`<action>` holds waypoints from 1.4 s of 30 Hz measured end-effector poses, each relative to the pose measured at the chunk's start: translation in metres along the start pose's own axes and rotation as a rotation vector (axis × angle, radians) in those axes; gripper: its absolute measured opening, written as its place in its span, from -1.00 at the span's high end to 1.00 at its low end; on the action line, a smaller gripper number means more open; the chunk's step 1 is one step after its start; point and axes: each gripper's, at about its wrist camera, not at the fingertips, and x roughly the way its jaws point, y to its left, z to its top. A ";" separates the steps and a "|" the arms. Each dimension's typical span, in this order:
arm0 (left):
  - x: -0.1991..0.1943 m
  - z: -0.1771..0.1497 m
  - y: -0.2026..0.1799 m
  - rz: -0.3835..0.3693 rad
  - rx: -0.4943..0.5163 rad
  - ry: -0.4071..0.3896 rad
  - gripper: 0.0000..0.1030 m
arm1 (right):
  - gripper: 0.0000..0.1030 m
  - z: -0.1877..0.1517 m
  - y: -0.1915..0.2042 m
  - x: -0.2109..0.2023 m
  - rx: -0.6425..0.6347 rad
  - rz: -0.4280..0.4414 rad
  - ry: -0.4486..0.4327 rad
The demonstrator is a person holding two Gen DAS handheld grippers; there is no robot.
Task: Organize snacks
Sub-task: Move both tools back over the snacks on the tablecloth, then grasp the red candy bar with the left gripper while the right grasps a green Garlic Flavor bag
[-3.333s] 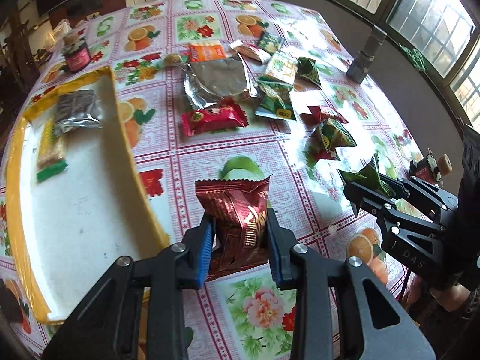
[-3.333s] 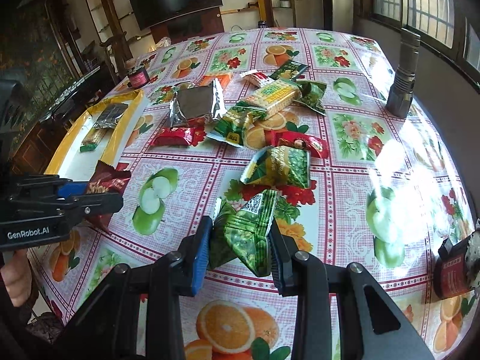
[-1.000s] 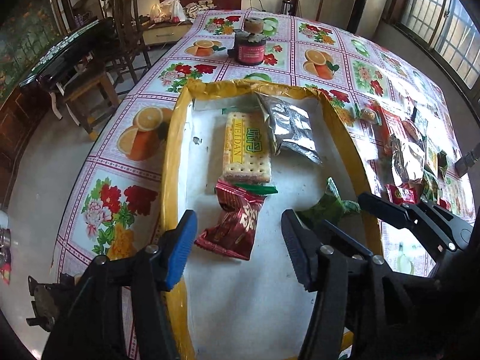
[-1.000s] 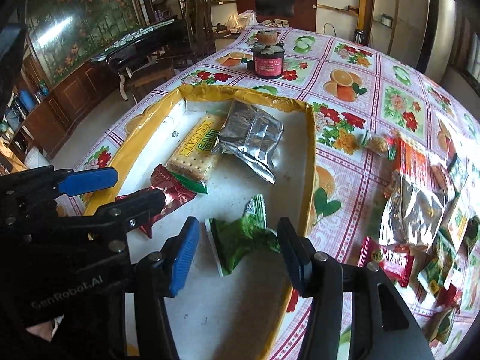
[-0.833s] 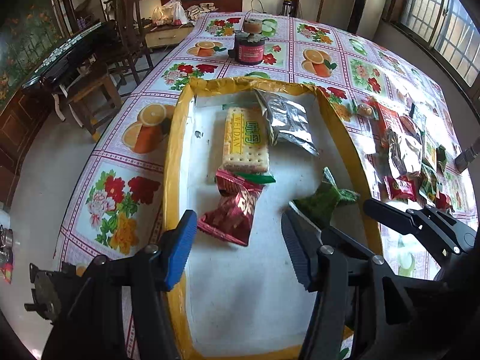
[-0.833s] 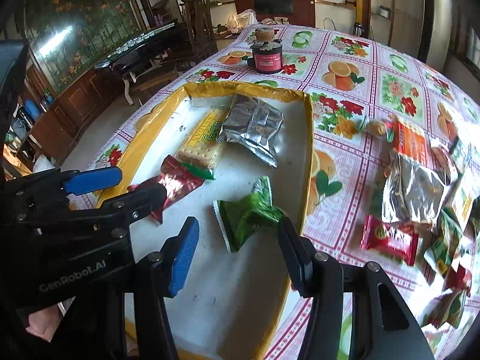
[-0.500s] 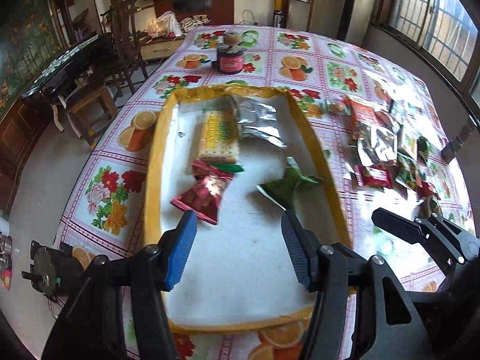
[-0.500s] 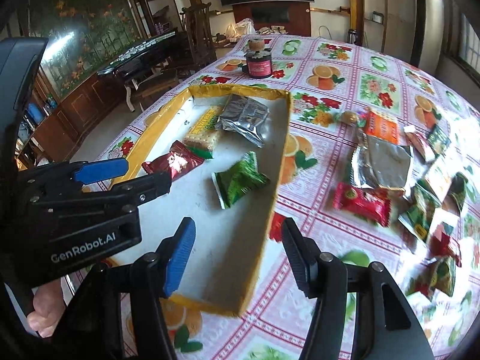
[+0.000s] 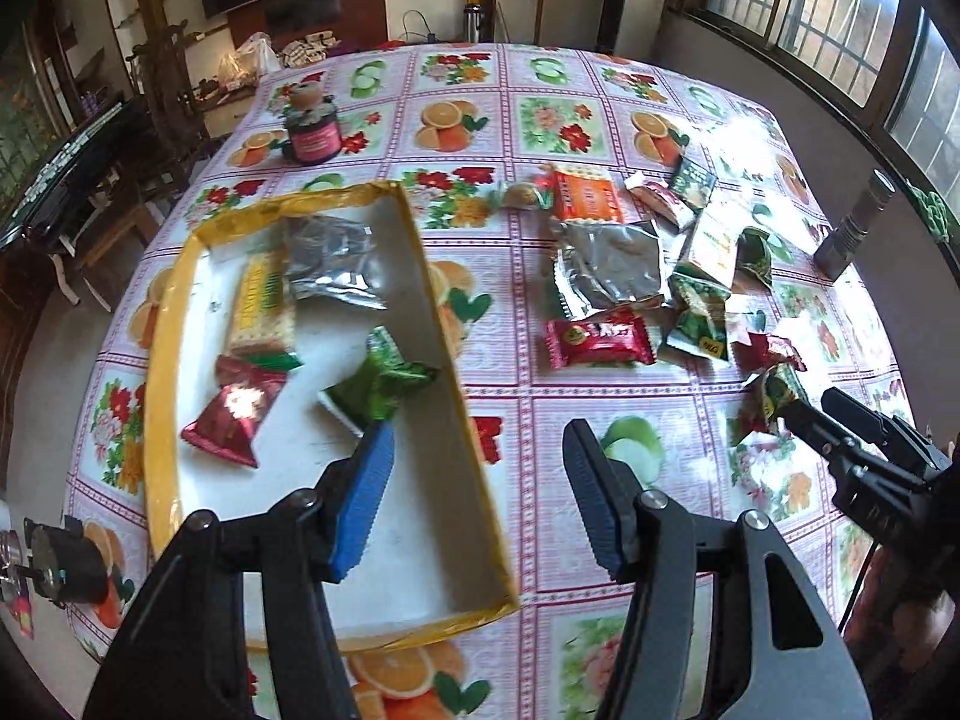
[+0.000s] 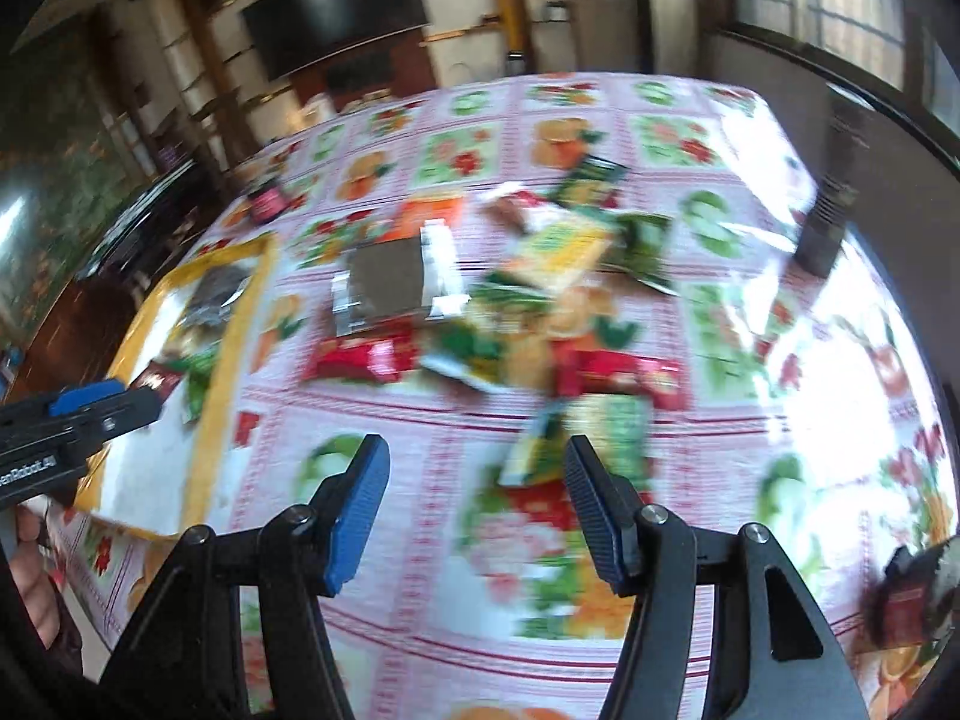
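Both tools empty, jaws apart: left tool (image 9: 477,498) over tray (image 9: 462,396), right tool (image 10: 474,504) near green packet (image 10: 606,438); next, grab it.

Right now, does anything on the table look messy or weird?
Yes. A jumble of snack packets lies scattered and overlapping on the tablecloth, outside the yellow tray, which already holds four. Nothing looks spilled or torn.

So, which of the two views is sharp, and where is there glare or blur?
Left wrist view: sharp; the red packet and yellow-rimmed tray read clearly, with mild sun glare at the table's far right. Right wrist view: motion-blurred snacks, strong white glare on the table's right side; only its own fingers look crisp.
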 end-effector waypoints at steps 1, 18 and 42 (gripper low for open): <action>0.003 0.003 -0.004 -0.005 0.000 0.010 -0.16 | -0.18 0.002 -0.014 0.001 0.031 -0.009 0.001; 0.034 0.047 -0.018 -0.023 -0.048 0.057 -0.16 | 0.16 0.007 -0.031 0.055 -0.013 -0.034 0.060; 0.127 0.058 -0.077 -0.003 -0.057 0.245 -0.41 | 0.16 0.003 -0.048 0.047 -0.002 0.048 0.034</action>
